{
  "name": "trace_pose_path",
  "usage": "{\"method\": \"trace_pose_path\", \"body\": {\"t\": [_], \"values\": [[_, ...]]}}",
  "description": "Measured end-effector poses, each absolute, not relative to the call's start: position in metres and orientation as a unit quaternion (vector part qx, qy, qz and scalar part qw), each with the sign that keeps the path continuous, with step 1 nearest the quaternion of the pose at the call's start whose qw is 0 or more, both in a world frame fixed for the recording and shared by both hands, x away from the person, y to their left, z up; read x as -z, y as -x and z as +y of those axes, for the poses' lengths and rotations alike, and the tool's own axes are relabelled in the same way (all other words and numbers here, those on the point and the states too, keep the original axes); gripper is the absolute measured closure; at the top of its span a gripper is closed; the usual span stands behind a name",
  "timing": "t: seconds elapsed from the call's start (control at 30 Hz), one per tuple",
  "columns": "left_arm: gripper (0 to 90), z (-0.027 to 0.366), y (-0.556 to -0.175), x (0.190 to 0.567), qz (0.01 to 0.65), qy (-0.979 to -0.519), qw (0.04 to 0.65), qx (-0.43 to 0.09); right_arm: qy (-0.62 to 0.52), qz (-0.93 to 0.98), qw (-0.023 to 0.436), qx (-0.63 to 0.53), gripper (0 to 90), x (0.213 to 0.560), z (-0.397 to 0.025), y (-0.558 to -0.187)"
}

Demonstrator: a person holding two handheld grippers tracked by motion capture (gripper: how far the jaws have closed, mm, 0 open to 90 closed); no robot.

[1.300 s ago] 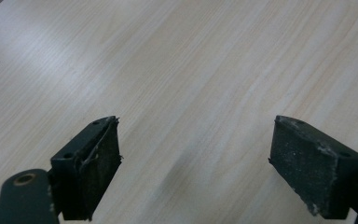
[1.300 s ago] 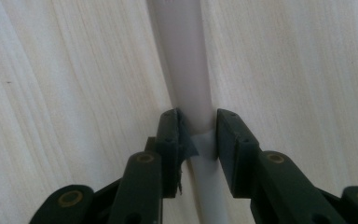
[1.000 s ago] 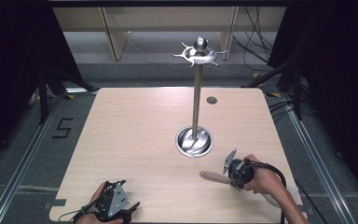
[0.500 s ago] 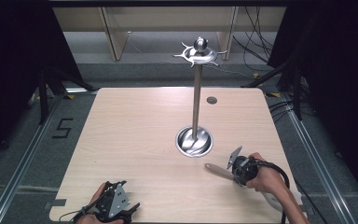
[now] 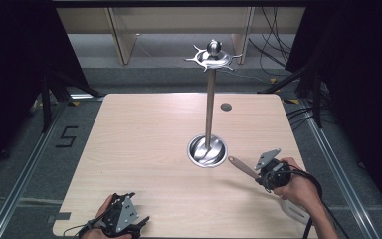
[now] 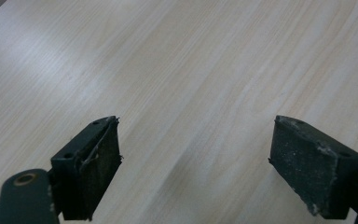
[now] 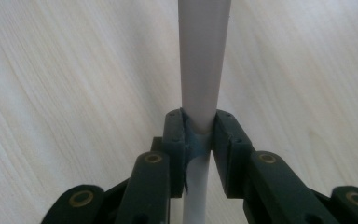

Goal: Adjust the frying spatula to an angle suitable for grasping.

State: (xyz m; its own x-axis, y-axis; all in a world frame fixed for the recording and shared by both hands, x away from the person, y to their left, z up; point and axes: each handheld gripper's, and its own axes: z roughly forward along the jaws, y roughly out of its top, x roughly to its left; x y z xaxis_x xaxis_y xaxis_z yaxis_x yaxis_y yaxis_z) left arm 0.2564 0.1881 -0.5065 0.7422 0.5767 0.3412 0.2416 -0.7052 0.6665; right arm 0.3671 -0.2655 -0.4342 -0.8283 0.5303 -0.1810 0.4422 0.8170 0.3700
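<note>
A tall metal stand [image 5: 209,109] rises from a round shiny base [image 5: 207,150] right of the table's middle, with a hooked crown [image 5: 213,57] on top. My right gripper [image 5: 259,175] is shut on a pale long-handled utensil [image 5: 241,167], held just right of the base with the handle end pointing at it. In the right gripper view the jaws [image 7: 199,126] clamp that handle [image 7: 203,56] above the wood. The utensil's white end [image 5: 294,211] shows below the hand. My left gripper [image 5: 139,221] rests at the front left edge, open [image 6: 196,158], with bare wood between its jaws.
The light wooden table [image 5: 144,144] has a small dark round hole [image 5: 225,106] near its far edge, behind the stand. Black curtains flank both sides, and cables lie on the floor at the far right.
My right gripper has carried the utensil to the right and a little away from the front edge, so the handle end now lies closer to the stand's base. The left gripper has stayed put.
</note>
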Motion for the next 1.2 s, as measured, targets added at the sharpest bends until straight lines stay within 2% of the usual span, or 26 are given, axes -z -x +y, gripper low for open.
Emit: {"method": "trace_pose_path", "body": {"t": [0.27,0.33,0.47,0.5,0.77,0.83,1.2], "values": [[15.2,0.186,-0.256,0.508,0.238,-0.878,0.317,-0.269,-0.281,0.920,0.172,-0.213,76.4,0.406,-0.285,-0.355],[15.2,0.186,-0.256,0.508,0.237,-0.878,0.317,-0.269,-0.279,0.914,0.166,-0.243,76.4,0.398,-0.290,-0.354],[15.2,0.187,-0.256,0.508,0.237,-0.879,0.317,-0.267,-0.284,0.897,0.190,-0.280,76.4,0.383,-0.298,-0.349],[15.2,0.186,-0.257,0.509,0.239,-0.878,0.316,-0.269,-0.281,0.890,0.208,-0.294,76.3,0.381,-0.300,-0.350],[15.2,0.185,-0.255,0.508,0.230,-0.881,0.316,-0.266,-0.284,0.867,0.222,-0.343,76.3,0.364,-0.303,-0.341],[15.3,0.187,-0.256,0.506,0.223,-0.886,0.307,-0.267,-0.279,0.860,0.247,-0.349,76.3,0.358,-0.303,-0.338],[15.2,0.186,-0.256,0.506,0.226,-0.883,0.313,-0.267,-0.256,0.846,0.250,-0.394,76.3,0.340,-0.291,-0.338]]}}
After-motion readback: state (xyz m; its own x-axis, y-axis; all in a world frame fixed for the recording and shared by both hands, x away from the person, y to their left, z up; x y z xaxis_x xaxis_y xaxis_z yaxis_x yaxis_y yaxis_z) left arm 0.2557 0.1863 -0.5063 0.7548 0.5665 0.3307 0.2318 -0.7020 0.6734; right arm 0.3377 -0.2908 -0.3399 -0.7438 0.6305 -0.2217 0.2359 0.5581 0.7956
